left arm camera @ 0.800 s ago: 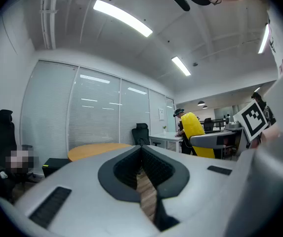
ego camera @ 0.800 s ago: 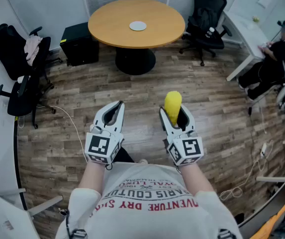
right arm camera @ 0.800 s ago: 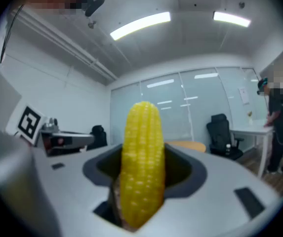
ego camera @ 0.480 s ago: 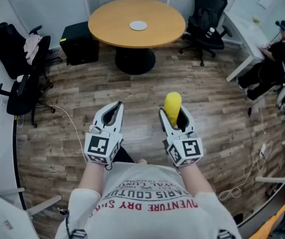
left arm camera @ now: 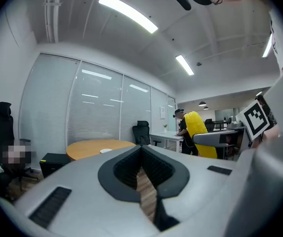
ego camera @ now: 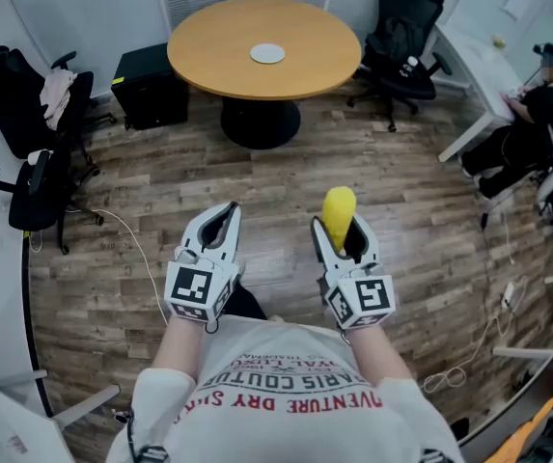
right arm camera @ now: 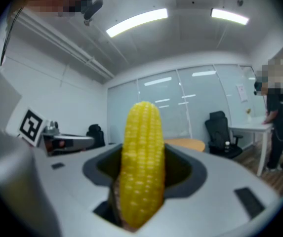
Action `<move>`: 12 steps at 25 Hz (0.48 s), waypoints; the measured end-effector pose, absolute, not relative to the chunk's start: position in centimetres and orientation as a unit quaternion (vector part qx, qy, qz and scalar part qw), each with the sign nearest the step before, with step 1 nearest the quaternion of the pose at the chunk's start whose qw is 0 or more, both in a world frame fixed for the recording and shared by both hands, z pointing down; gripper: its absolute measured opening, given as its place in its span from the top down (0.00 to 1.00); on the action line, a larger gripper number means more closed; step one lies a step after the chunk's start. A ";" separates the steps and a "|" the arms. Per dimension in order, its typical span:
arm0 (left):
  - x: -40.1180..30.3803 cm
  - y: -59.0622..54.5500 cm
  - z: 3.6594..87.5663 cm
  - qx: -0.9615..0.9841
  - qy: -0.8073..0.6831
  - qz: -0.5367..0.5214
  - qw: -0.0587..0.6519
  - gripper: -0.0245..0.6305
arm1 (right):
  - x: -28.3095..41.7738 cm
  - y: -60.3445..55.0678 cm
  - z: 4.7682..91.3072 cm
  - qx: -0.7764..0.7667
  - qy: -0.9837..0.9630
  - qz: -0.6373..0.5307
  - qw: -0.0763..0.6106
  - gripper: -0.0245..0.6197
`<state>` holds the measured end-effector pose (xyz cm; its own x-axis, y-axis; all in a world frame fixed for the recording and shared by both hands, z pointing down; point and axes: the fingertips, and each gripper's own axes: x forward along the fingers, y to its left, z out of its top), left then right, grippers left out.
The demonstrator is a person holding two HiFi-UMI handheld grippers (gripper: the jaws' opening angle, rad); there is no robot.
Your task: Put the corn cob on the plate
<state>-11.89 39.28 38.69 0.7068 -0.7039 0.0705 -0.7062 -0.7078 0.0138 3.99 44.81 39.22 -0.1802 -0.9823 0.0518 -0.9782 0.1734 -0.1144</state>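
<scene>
White T-shirt [ego camera: 286, 379], red lettering; grey left gripper [ego camera: 220, 214], right gripper [ego camera: 340, 224]; black-white marker cubes [ego camera: 196, 285].

Bright, even light reaches me from long white ceiling strip lamps [left arm camera: 128, 14], glaring a little in both gripper views. Those views bend hard and blacken at the corners. The yellow kernelled corn cob [right arm camera: 141, 172] looks soft, close to the lens.

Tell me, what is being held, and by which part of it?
The right gripper grips the yellow corn cob by its stalk end; the tip sticks out forward. The left gripper is shut, empty.
</scene>
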 end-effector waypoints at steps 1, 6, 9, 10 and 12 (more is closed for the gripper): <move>-11.9 38.5 38.7 0.924 -0.381 0.030 0.020 0.91 | 4.0 44.0 39.2 -0.640 0.766 -0.061 0.015 0.55; -12.0 33.4 38.8 0.926 -0.376 0.028 0.025 0.91 | 3.5 39.1 39.2 -0.640 0.766 -0.059 0.012 0.55; -12.2 29.2 38.6 0.929 -0.369 0.026 0.026 0.91 | 3.2 35.4 39.0 -0.647 0.760 -0.061 0.011 0.55; -12.2 27.8 38.5 0.930 -0.366 0.025 0.026 0.91 | 3.1 34.0 39.0 -0.650 0.757 -0.062 0.011 0.55; -12.2 24.8 38.1 0.933 -0.359 0.023 0.026 0.91 | 3.1 31.3 38.8 -0.656 0.752 -0.065 0.012 0.55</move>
<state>-12.23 24.81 38.12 0.7415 -0.6681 0.0615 -0.6705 -0.7412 0.0318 3.07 31.28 38.83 -0.1397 -0.9879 0.0678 -0.9848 0.1315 -0.1135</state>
